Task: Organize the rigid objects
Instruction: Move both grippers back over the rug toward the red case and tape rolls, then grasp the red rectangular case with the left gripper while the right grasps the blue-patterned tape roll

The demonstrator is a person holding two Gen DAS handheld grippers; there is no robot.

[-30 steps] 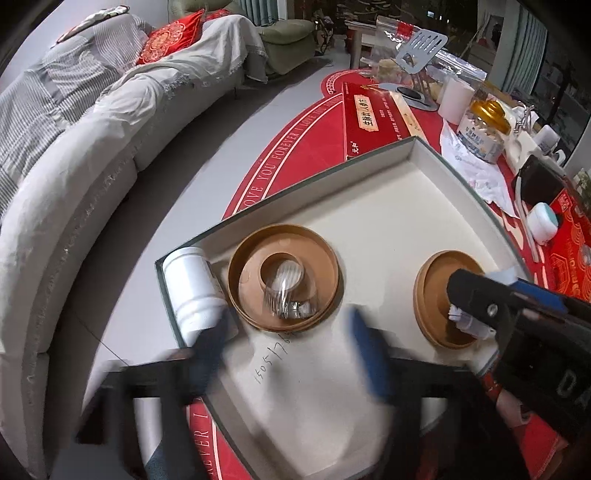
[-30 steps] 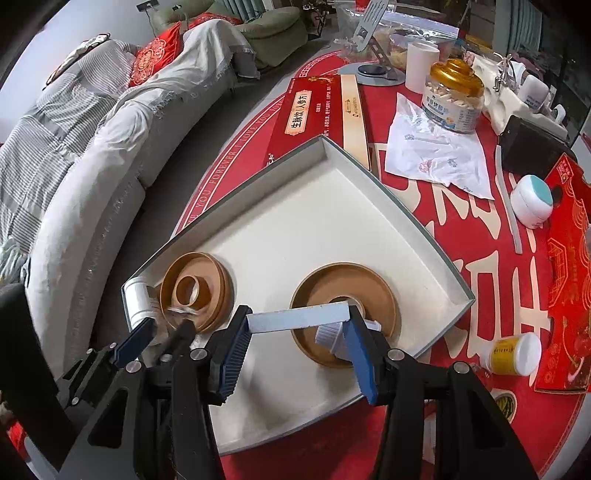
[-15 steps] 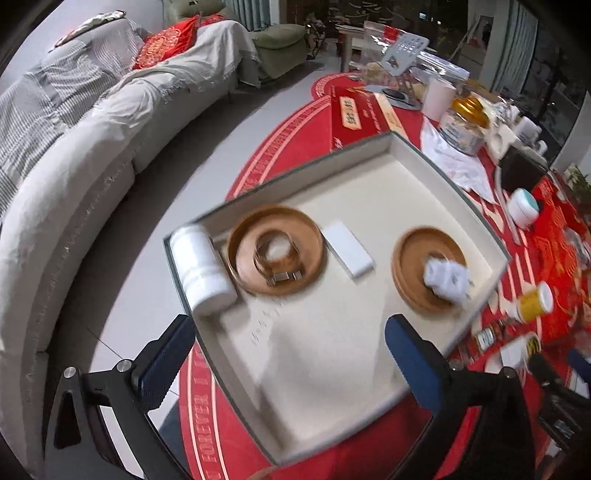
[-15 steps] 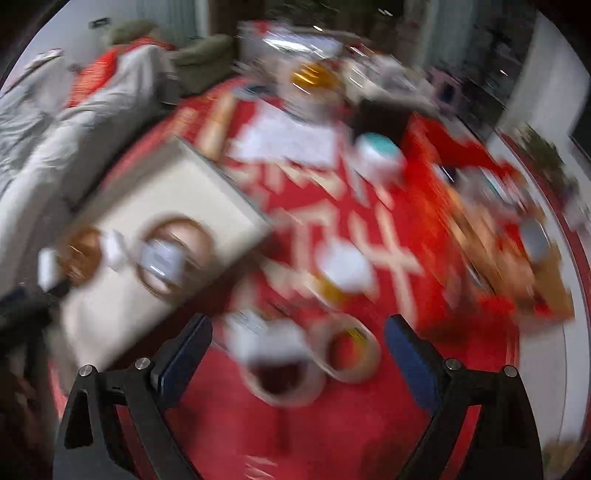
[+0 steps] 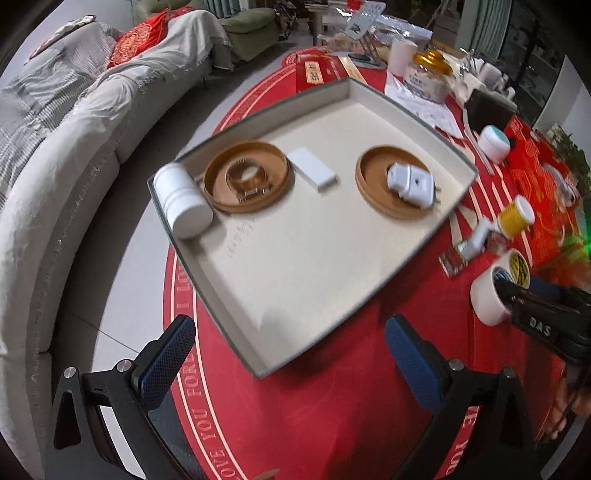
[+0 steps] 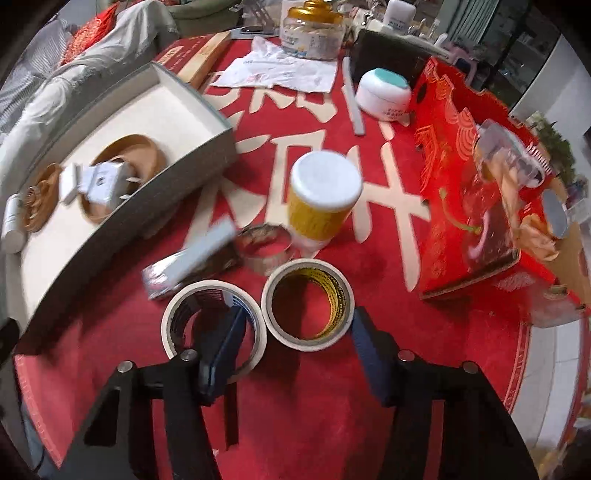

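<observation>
A shallow grey-edged tray (image 5: 373, 291) lies on the red table. In it are a white bottle (image 5: 181, 201) on its side, a brown dish with a ring (image 5: 248, 180), a white block (image 5: 313, 172) and a brown dish with a white plug adapter (image 5: 409, 184). My left gripper (image 5: 284, 356) is open and empty, above the tray's near corner. My right gripper (image 6: 295, 352) is open around a tape roll with a yellow-printed core (image 6: 308, 303); its left finger (image 6: 223, 349) sits inside a second white tape roll (image 6: 213, 326). The tray also shows in the right wrist view (image 6: 218, 147).
A yellow bottle with a white cap (image 6: 323, 195), a metal ring (image 6: 267, 248) and a grey strip on a foil packet (image 6: 192, 258) lie just beyond the tape rolls. A red box (image 6: 476, 192), a white jar (image 6: 384, 95) and a gold-lidded jar (image 6: 312, 31) stand farther back. A sofa (image 5: 55, 147) is left of the table.
My right gripper let go of the white block in the tray and swung right to the tape rolls. My left gripper opened and drew back from the tray.
</observation>
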